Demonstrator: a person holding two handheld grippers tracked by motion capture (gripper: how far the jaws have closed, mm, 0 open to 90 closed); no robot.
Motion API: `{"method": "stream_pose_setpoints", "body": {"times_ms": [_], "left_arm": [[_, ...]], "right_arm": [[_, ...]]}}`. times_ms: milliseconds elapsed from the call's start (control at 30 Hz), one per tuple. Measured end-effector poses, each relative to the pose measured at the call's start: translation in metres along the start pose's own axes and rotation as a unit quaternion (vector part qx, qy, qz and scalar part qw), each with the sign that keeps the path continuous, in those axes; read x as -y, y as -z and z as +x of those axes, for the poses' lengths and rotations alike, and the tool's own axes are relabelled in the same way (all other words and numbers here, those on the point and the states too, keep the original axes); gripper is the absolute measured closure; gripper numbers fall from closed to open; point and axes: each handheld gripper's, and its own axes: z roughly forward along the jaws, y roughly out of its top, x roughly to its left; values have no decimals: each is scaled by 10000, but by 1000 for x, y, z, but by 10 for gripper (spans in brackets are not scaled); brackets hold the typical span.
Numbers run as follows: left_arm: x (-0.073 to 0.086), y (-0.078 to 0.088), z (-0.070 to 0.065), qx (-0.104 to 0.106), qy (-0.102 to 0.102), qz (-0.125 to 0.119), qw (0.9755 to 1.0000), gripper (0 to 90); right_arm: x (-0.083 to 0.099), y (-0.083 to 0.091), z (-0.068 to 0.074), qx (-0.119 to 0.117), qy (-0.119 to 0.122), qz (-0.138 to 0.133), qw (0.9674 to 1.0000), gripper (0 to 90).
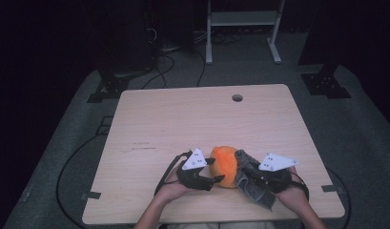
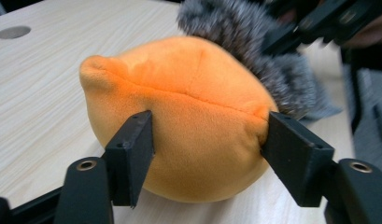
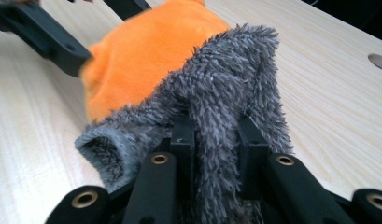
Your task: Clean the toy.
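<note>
An orange plush toy [image 1: 224,162], rounded with a small nub, rests on the wooden table [image 1: 183,119] near its front edge. My left gripper [image 1: 217,180] holds it from the left; in the left gripper view the two jaws press the plush toy [image 2: 188,102] on both sides, my left gripper [image 2: 209,158] shut on it. A grey fuzzy cloth [image 1: 252,191] lies against the toy's right side. My right gripper [image 3: 216,135] is shut on a fold of the cloth [image 3: 226,84], which drapes against the orange toy [image 3: 146,51].
A round cable hole [image 1: 237,98] sits at the far middle of the table. Tape marks [image 1: 91,195] stick to the front corners. Cables and a white metal frame [image 1: 242,19] are on the floor beyond the far edge.
</note>
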Motion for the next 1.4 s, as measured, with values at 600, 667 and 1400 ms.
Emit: {"method": "stream_pose_setpoints", "body": {"times_ms": [600, 667, 1400], "left_arm": [[-3, -1, -8, 172, 47, -52, 9998, 262], [-2, -3, -11, -5, -125, 65, 9999, 314], [-8, -2, -19, -327, -620, 172, 9974, 336]], "right_arm": [[-19, 0, 23, -641, 558, -132, 9963, 728], [-18, 1, 21, -671, 509, -152, 9963, 729], [-18, 12, 13, -485, 398, -53, 9980, 734]]}}
